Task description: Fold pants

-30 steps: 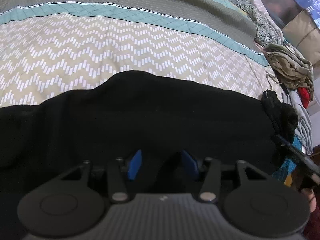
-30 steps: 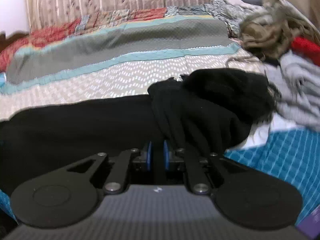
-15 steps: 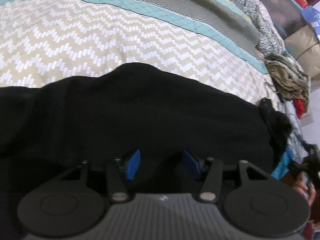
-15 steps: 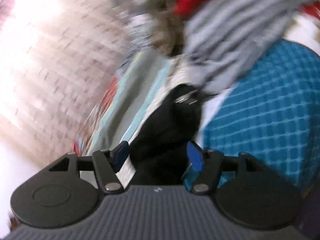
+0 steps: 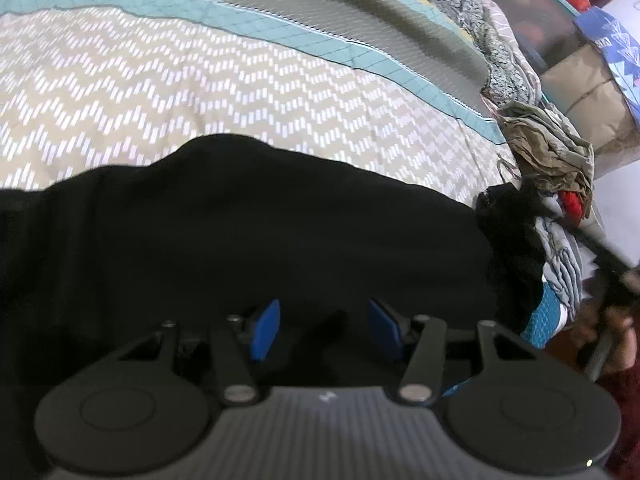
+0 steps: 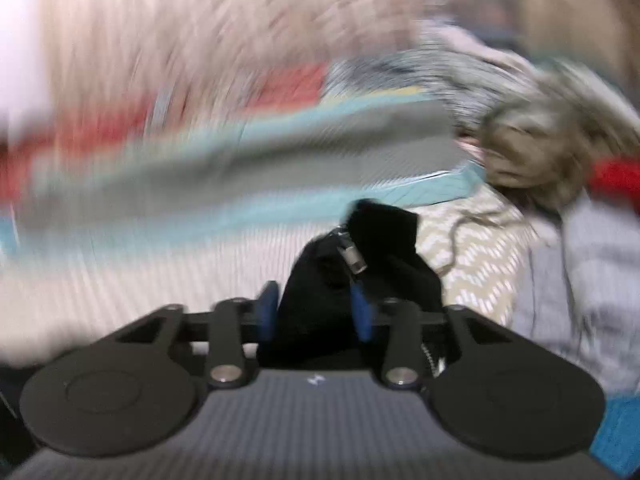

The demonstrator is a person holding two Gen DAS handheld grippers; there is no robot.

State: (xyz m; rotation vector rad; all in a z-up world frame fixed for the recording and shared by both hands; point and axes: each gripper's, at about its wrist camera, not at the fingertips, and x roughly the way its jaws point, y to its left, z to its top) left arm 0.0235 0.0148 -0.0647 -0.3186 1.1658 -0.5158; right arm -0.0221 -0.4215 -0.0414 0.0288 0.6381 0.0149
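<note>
- A bed covered in a quilted spread of beige and white zigzags (image 5: 208,92), edged by a teal band and a grey panel, fills the left wrist view in sharp focus; the right wrist view shows the same bedding smeared by motion blur.
- The black fabric pants (image 5: 256,236) lie spread across the near part of the bed, a wide dark sheet in the left wrist view only.
- Only the right wrist view shows a bunched end of the pants, with a small metal fitting, rising between the right tongs (image 6: 316,312).
- A heap of crumpled clothes, olive, red and grey (image 5: 556,168), sits at the bed's right edge, crisp in the left view, blurred in the right.
- The left tongs (image 5: 326,328) hover over the pants, blue pads apart, gripping nothing.
- The right tongs' jaws have just been closing; both blue pads meet the black bundle, clamped on it.
</note>
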